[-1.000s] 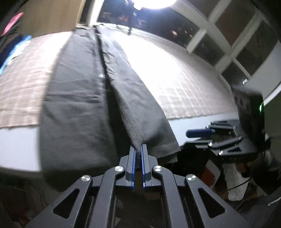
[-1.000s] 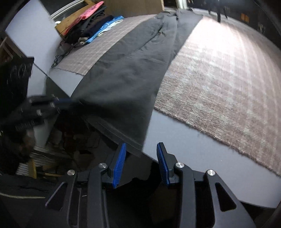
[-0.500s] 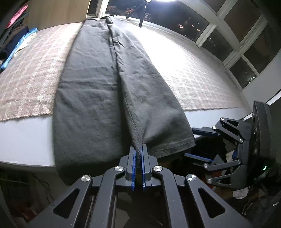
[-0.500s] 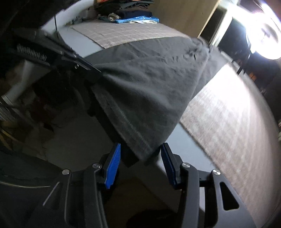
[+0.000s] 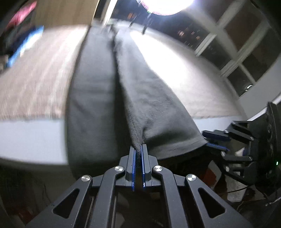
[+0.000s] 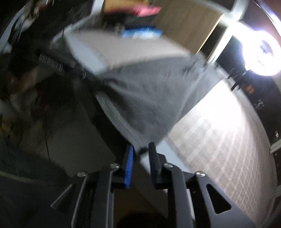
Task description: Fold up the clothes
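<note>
Dark grey trousers lie lengthwise on a checked cloth over the table, leg ends hanging over the near edge. My left gripper is shut on the hem of one trouser leg at its inner seam. My right gripper shows at the right in the left wrist view, at the outer corner of the same hem. In the blurred right wrist view my right gripper has a narrow gap between its jaws, with the corner of the trousers between them; whether the pads press the cloth is unclear.
A checked beige cloth covers the white table. Folded pink, dark and blue clothes are stacked at the far left. A bright lamp and windows stand beyond the table. Clutter lies on the floor below the table edge.
My right gripper's jaws have narrowed around the corner of the trouser hem. My left gripper stays shut on the hem. Both views have shifted and blurred with motion.
</note>
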